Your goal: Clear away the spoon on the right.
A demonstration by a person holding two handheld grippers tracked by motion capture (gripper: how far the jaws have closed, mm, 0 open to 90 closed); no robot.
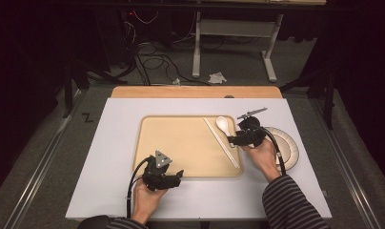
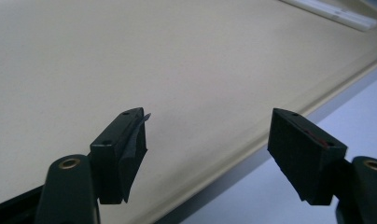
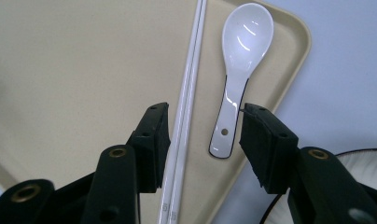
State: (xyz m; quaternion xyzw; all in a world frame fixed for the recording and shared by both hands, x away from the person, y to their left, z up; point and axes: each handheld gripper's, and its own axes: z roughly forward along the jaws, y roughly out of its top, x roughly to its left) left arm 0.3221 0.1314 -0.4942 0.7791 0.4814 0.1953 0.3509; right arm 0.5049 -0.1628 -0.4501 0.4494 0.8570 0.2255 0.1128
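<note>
The right claw (image 3: 203, 140), jaws apart, hangs over the glossy white ceramic soup spoon's (image 3: 240, 70) handle beside the white chopsticks (image 3: 189, 84) on the flat beige plastic tray (image 1: 181, 143). The left claw (image 1: 174, 177), also apart, hovers low at the tray's near edge on the white worktop (image 1: 105, 157).

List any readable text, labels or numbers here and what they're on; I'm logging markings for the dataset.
"Z": a dark mark on the floor left of the table, in the high view.
Small printed marks near the end of the chopsticks, in the right gripper view: too small to read.
No text visible on the tray, spoon, plate, left tongs or right tongs.
</note>
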